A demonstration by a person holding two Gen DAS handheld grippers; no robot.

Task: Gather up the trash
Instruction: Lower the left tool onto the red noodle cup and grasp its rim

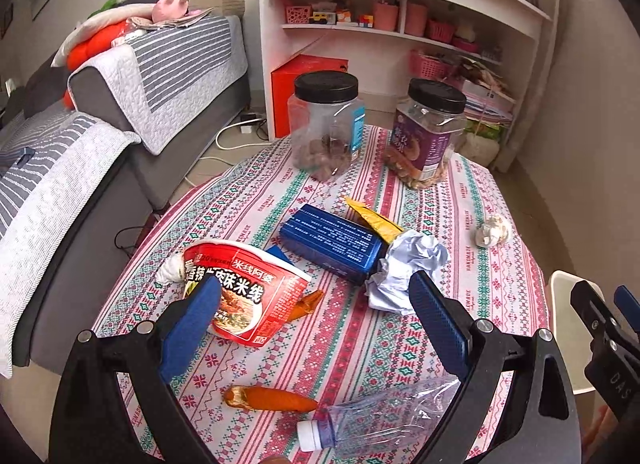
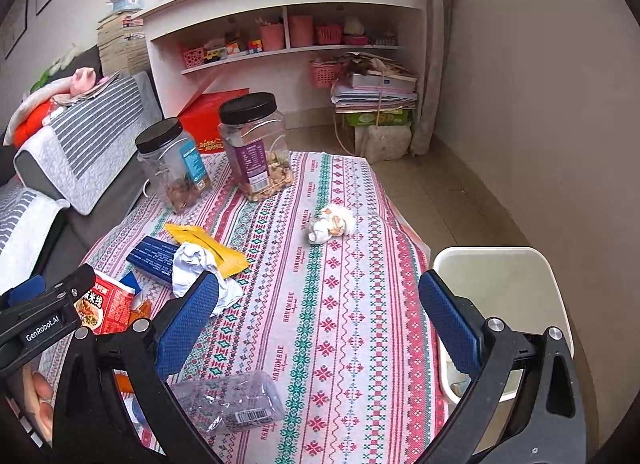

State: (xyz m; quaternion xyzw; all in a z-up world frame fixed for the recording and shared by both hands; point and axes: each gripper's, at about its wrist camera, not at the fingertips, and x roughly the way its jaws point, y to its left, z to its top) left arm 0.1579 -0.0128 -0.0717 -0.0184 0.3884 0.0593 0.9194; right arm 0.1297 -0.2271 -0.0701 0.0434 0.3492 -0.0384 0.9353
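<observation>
Trash lies on the patterned tablecloth [image 1: 352,344]: a red noodle cup [image 1: 248,296] on its side, a blue box [image 1: 332,242], a yellow wrapper [image 1: 376,220], crumpled white paper [image 1: 408,264], a small paper wad [image 1: 492,230], an orange wrapper [image 1: 272,400] and a crushed clear bottle [image 1: 372,420]. My left gripper [image 1: 316,304] is open and empty above the table, between the cup and the crumpled paper. My right gripper [image 2: 320,300] is open and empty over the table's right side, the white bin [image 2: 504,304] by its right finger. The bottle [image 2: 232,404] lies below its left finger.
Two black-lidded clear jars [image 1: 326,124] [image 1: 430,132] stand at the far end of the table. A grey sofa [image 1: 80,168] with striped covers runs along the left. A white shelf unit [image 1: 400,24] and a red box [image 1: 304,84] stand behind the table.
</observation>
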